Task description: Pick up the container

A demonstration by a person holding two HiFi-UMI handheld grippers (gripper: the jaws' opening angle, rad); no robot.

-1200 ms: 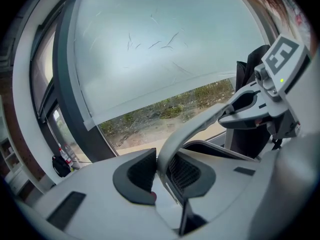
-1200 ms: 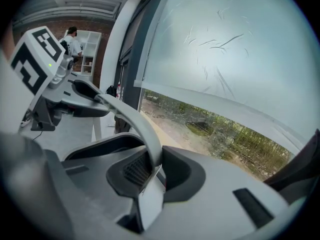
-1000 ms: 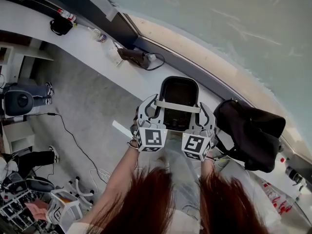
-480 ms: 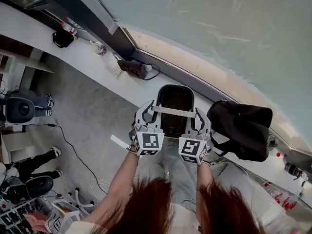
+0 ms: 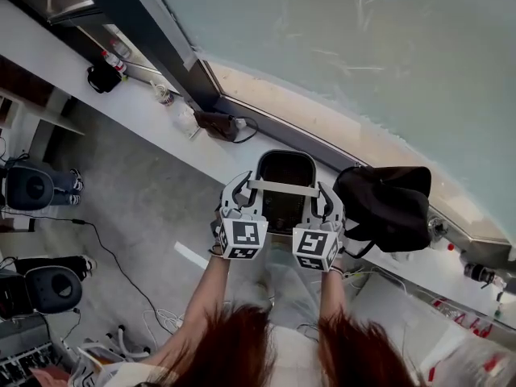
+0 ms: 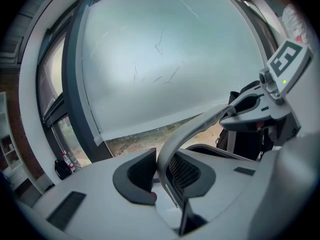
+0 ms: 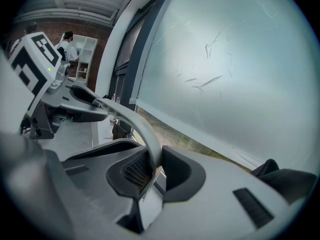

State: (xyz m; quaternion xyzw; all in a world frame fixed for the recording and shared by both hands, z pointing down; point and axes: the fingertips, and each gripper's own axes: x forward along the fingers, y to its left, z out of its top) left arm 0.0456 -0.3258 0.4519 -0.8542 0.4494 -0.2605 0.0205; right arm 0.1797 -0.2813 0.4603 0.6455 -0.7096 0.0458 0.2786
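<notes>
Head view: gripped the container by its white handle, with the left gripper at one end and the right gripper at the other; hung over the white ledge, just beside a black bag.

Left gripper view: clamped both pads on the handle's curved end, dark container rim beyond.

Right gripper view: pinched the handle likewise, against the pale window.
</notes>
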